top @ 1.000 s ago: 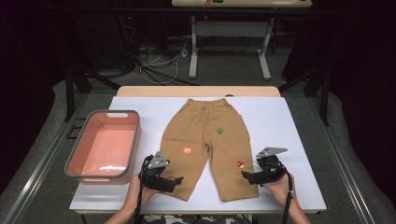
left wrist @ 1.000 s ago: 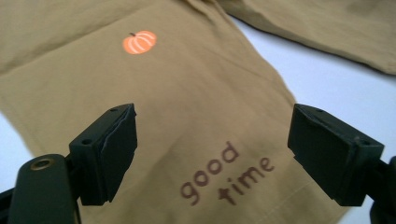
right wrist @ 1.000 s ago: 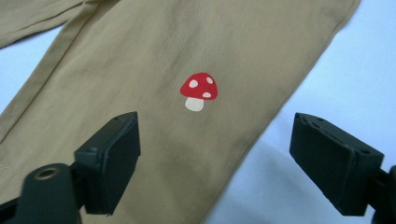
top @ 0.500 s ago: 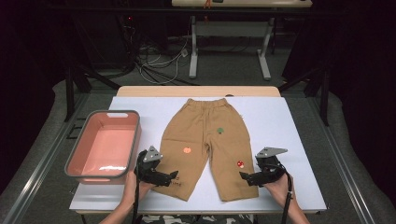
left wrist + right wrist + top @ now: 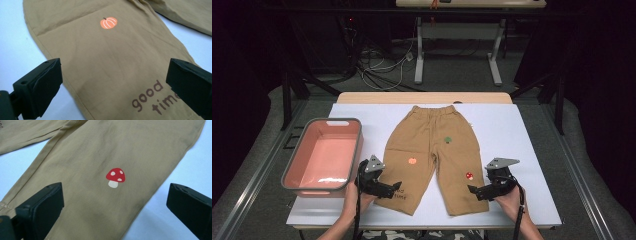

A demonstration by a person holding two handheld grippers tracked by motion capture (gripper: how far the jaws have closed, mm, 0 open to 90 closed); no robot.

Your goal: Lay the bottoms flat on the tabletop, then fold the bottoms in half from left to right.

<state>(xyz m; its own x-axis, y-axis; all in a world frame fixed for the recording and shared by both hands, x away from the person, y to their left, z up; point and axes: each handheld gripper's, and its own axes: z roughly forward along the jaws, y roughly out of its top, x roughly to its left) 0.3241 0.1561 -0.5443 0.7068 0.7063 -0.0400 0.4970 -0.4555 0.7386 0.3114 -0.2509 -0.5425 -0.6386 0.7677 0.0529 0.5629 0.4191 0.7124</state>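
Trousers (image 5: 432, 150) flat on white worktop (image 5: 522, 130), mid-frame. Left claw (image 5: 394, 188) at lower-left leg hem, just opened wide, gripping nothing. Right claw (image 5: 473, 190) at lower-right leg, likewise released.

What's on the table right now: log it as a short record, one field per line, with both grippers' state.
garment: tan trousers, spread flat, waistband at the far end
prints: orange pumpkin, red mushroom, green print, brown lettering
container: pink bin, left of the trousers, nothing in it
left gripper: jaws open, just been opening, over the left leg hem
right gripper: jaws open, just been opening, over the right leg
surface: white table
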